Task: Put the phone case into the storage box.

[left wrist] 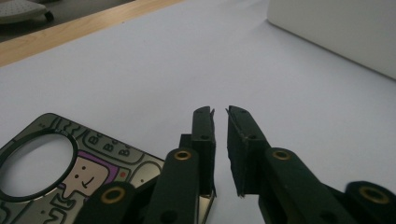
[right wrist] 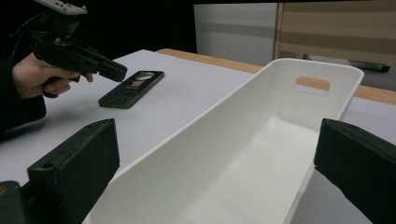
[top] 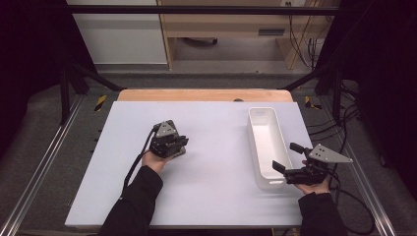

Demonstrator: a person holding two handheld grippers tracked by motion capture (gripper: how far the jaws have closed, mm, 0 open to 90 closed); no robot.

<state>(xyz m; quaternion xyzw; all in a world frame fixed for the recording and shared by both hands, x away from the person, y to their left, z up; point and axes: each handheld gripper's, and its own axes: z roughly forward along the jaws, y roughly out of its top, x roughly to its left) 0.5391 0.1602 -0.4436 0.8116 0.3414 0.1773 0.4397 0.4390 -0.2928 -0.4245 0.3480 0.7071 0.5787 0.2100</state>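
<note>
A: Nearest in the left gripper view, what is that flat thing by the jaws?

B: A phone case [left wrist: 70, 175], flat on the white table [left wrist: 140, 79]. It has a cartoon print, a purple patch around a small drawn face, bubble letters, and a big round cut-out with a dark ring.

A: Is the left gripper [left wrist: 220, 122] clamped on it?

B: The jaws are nearly together with a thin gap at the tips. One corner of the case sits low between them, but I cannot tell whether the pads press on it.

A: What does the right gripper view add?

B: The right gripper [right wrist: 224, 163] stands wide apart, its jaws straddling the near end of the white bin [right wrist: 261, 154]. Farther off, the case [right wrist: 132, 88] looks dark and slim, lying on the table just beneath the left gripper's tips [right wrist: 114, 71].

A: And from above?

B: The left gripper [top: 173, 145] covers the case left of centre; the bin [top: 266, 145] lies well apart at the right, with the right gripper [top: 287, 157] at its near end.
</note>
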